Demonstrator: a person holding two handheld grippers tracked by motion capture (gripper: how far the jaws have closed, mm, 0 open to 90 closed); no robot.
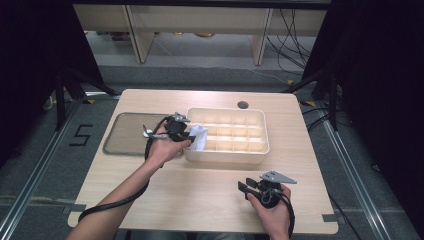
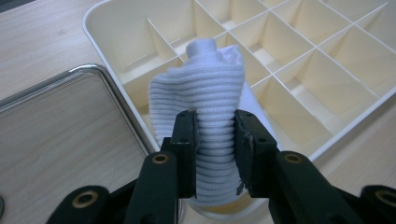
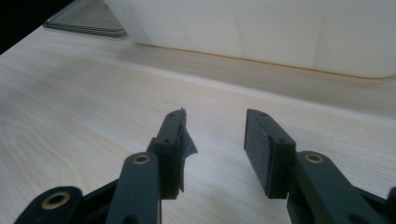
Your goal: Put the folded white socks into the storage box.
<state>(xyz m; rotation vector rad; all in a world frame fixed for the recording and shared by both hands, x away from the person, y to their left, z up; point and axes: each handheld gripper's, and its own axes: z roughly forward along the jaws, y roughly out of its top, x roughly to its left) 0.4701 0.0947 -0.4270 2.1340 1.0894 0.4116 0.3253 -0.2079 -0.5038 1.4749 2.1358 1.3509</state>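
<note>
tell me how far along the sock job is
Done: the left gripper has the white sock pinched over the divided box. In hand: lowering it into a corner cell. Left: releasing it; the cells look empty, the right gripper idles open.

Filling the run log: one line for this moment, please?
left hand-held gripper: shut on white sock | sock: over left end of divided box | right hand-held gripper: open, empty, over table | tray: left of box
</note>
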